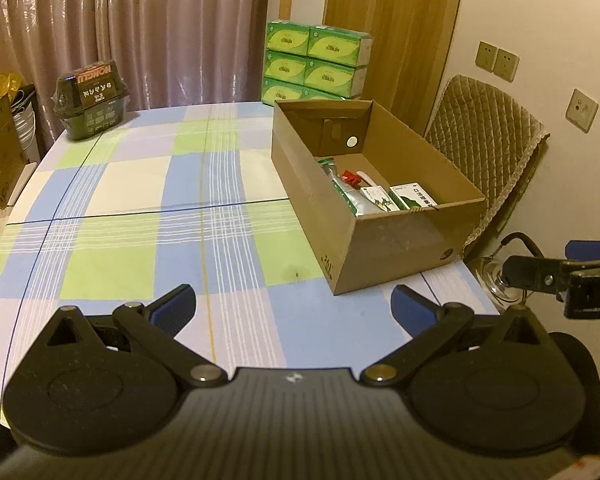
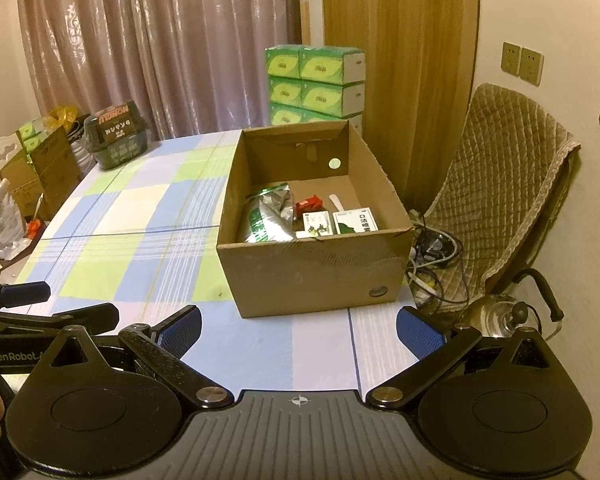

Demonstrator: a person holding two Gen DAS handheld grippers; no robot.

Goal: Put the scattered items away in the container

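Left wrist view: left gripper [image 1: 293, 310] hovers low over desk [image 1: 140, 208], fingers wide apart, empty. Cardboard box [image 1: 396, 240] sits ahead-right w/ packets inside. Right wrist view: right gripper [image 2: 299, 330] also spread, empty, facing box [image 2: 312, 276]; foil bag [image 2: 270, 216] inside, chair [image 2: 512, 184] beside.

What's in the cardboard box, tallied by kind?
Foil pouch: 1
Small red packet: 1
White stick: 1
Printed cartons: 2, one left, one right
Total: 5 in the cardboard box
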